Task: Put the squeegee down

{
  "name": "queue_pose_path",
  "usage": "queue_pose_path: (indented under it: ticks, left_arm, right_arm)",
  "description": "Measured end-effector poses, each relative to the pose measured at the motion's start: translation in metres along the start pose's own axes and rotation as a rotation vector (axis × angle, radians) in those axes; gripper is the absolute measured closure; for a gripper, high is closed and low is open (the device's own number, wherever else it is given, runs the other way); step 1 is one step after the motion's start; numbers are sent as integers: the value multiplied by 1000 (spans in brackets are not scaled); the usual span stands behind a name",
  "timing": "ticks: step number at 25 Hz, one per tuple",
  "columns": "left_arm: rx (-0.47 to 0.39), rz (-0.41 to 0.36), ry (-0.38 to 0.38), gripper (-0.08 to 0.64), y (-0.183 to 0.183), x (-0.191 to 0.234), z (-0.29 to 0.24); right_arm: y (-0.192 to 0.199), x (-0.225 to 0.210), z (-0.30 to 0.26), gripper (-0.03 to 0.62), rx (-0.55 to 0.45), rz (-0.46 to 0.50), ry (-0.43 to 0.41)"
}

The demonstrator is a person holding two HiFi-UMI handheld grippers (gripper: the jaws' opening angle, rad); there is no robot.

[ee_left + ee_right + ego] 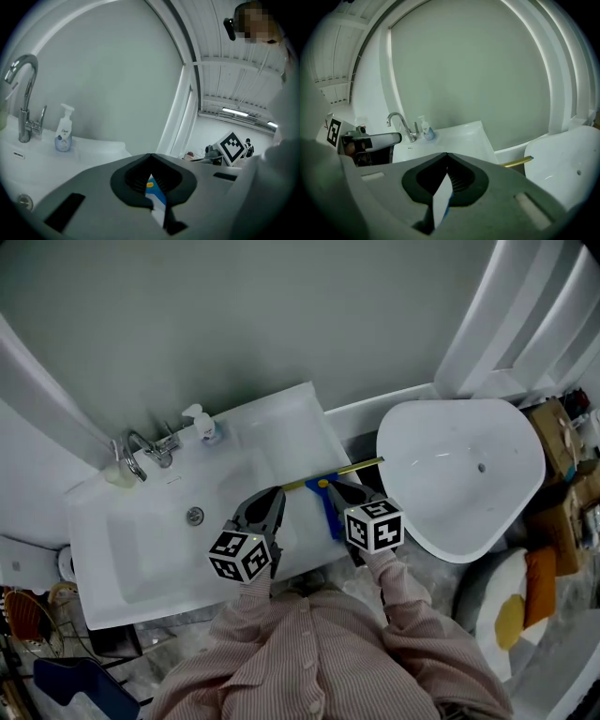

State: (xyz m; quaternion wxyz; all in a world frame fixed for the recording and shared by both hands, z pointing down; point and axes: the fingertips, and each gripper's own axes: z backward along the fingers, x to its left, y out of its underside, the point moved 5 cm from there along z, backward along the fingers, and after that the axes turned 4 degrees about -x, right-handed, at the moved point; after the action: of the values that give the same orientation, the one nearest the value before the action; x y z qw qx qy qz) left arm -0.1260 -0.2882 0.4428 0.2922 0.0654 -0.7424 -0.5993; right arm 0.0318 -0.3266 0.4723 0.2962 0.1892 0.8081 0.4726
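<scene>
Gripping the squeegee (pixel 329 512) by its blue handle, the right gripper (pixel 352 491) is holding its jaws shut on it. In the right gripper view a flat white-and-blue edge is sitting between them and the brass-coloured blade is jutting out to the right. From the head view the tool is sitting over the right-hand end of the white worktop (pixel 286 427). One end of its blade is lying over the worktop and the other is reaching past the edge towards the white tub (pixel 441 507). Whether it is touching the surface I cannot tell. The left gripper (pixel 267 496) is hovering just beside the blade's left end, its jaws meeting at the tips. A sliver of blue with a yellow spot is showing in the gap behind them, and I am reading that as the handle glimpsed past the jaws rather than held, though not with certainty.

Setting it down well is, I am judging, a matter of three things:
- choosing the flat stretch to the right of the basin (pixel 155 545);
- bringing the whole blade inboard so nothing is overhanging;
- lowering until handle and blade are both resting before the jaws are opening.

Releasing while one end is poking past the rim is risking a tip into the gap beside the tub. The left gripper is best staying clear, or steadying the blade's near end. The soap bottle (pixel 202 423) and tap (pixel 141 448) are standing well apart at the back, posing no obstacle.
</scene>
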Motion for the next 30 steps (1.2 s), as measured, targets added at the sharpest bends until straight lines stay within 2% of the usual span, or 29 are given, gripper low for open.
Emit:
queue_pose_path:
  ticks: [10,19,30]
  left_arm:
    - [-69,-76,-40,561,-29,3,24]
    - [-133,-104,-83,561,-50,12,40]
    - [-158,-182,-166,561,-59,20,58]
  right_arm:
    - [-18,7,22,586,-180,-81,-73]
    - [-47,13,40,586,-288,-41,-117]
    - [-53,9,49,586,-347,-18,-95]
